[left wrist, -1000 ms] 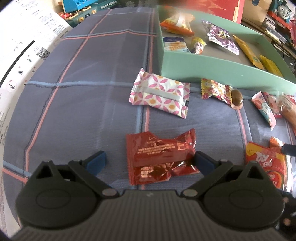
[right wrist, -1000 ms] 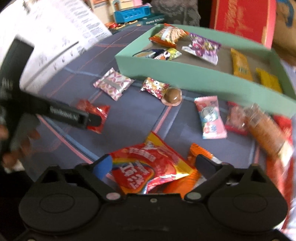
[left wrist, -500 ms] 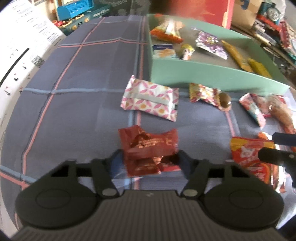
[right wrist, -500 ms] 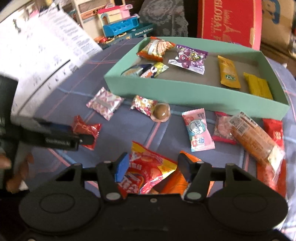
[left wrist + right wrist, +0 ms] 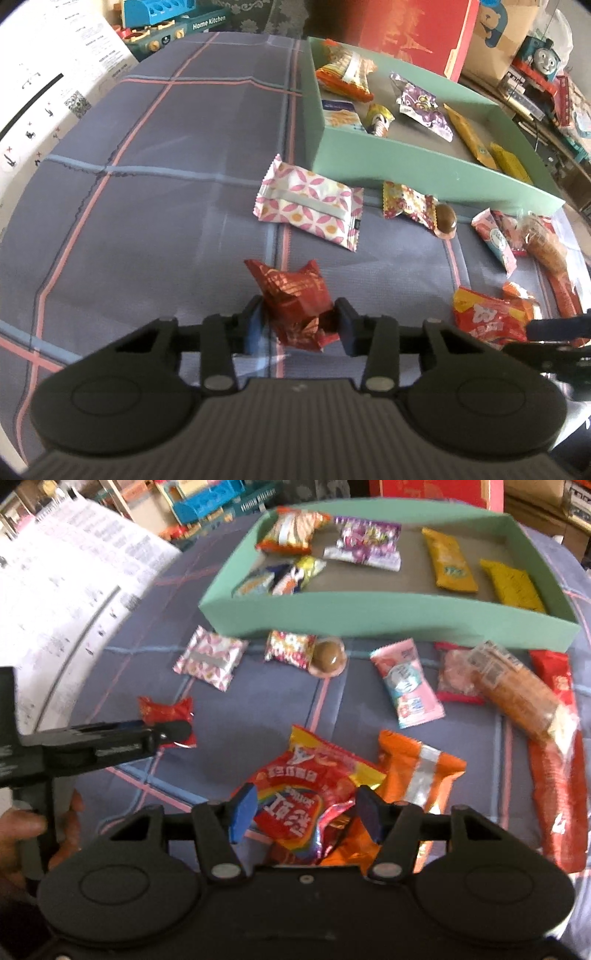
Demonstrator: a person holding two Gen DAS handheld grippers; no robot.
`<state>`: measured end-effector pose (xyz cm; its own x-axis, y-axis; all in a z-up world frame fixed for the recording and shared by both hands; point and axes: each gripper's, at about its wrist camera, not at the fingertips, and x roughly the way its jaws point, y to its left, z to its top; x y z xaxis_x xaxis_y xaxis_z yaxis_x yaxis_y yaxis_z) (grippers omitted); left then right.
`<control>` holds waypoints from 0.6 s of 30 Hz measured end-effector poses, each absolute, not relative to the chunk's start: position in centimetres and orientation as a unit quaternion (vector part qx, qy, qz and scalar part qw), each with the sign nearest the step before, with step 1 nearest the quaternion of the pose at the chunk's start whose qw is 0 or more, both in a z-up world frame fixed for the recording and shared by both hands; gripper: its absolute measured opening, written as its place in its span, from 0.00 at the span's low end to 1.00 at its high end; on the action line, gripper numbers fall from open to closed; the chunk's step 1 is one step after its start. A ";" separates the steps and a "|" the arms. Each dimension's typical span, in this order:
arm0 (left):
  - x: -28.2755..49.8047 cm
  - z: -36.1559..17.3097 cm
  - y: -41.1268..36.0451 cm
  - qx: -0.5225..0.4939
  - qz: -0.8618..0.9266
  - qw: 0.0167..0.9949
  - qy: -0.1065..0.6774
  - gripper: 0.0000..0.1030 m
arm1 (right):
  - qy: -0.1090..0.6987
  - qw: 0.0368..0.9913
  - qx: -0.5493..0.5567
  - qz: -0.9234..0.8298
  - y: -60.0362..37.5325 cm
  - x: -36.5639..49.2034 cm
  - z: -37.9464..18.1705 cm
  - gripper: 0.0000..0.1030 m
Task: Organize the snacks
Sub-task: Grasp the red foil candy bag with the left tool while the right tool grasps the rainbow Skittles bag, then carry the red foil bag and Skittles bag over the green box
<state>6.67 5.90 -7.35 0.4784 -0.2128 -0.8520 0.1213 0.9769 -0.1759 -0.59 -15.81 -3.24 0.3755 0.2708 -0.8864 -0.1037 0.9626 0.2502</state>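
My left gripper [image 5: 300, 325] has its jaws closing on a red foil packet [image 5: 291, 291], crumpled between the blue pads and tipped up off the plaid cloth. The right wrist view shows the same packet [image 5: 166, 710] in that gripper [image 5: 173, 731] at the left. My right gripper [image 5: 306, 810] holds a red snack bag with a rainbow print [image 5: 306, 786]; its jaws are opening slightly, but the pads still touch the bulged bag. An orange packet [image 5: 417, 771] lies partly under it. The green box [image 5: 406, 166] behind holds several snacks.
Loose on the cloth before the box [image 5: 369, 616] lie a pink-patterned packet [image 5: 310, 206], a round chocolate candy [image 5: 445, 218], a pink sachet [image 5: 406, 683], a biscuit pack [image 5: 517, 690] and a long red stick [image 5: 557, 775]. White printed paper [image 5: 74, 590] covers the left edge.
Both grippers went from wide open to closed in on their packets. The red foil packet crumpled and tipped up; the rainbow bag bunched between the right pads.
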 end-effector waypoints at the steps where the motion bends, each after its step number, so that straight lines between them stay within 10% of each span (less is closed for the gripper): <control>1: 6.7 -7.4 6.0 -0.048 -0.099 0.859 0.501 0.39 | 0.551 0.824 0.071 0.108 -15.3 -0.1 -3.6 0.65; 6: 6.4 -7.4 6.5 -0.057 -0.101 0.859 0.499 0.42 | 0.552 0.827 0.061 0.088 -12.6 2.4 -5.1 0.88; 18: 6.2 -7.5 6.2 -0.049 -0.109 0.860 0.496 0.53 | 0.552 0.826 0.001 0.117 -11.9 0.9 -6.9 0.81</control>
<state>6.15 6.16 -7.52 0.4849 -0.2363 -0.8420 0.1400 0.9714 -0.1919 0.92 -11.85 -6.93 0.3641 0.1944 -0.9108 -0.1919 0.9726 0.1309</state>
